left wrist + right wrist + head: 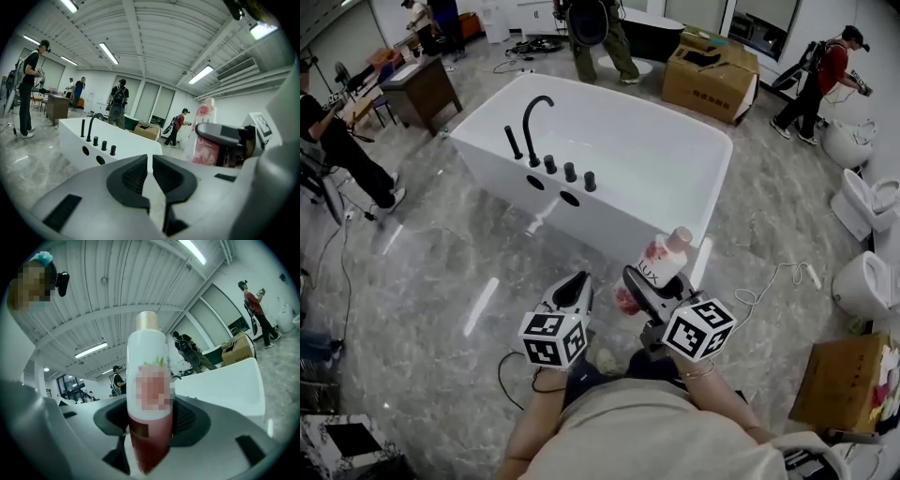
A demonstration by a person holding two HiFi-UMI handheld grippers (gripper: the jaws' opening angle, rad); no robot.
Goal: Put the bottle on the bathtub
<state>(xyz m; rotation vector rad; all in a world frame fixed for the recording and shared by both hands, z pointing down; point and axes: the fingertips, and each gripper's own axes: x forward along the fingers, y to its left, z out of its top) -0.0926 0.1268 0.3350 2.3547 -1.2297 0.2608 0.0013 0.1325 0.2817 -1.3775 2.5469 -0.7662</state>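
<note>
Ahead, the white bathtub (614,223) stood on the grey floor. The bottle (662,263), lettered "LUX", was upright, clamped low between the right gripper's (644,285) jaws, short of the tub's near wall. The left gripper (573,290) was closed, empty.

"LUX" printed on the bottle (662,262)
</note>
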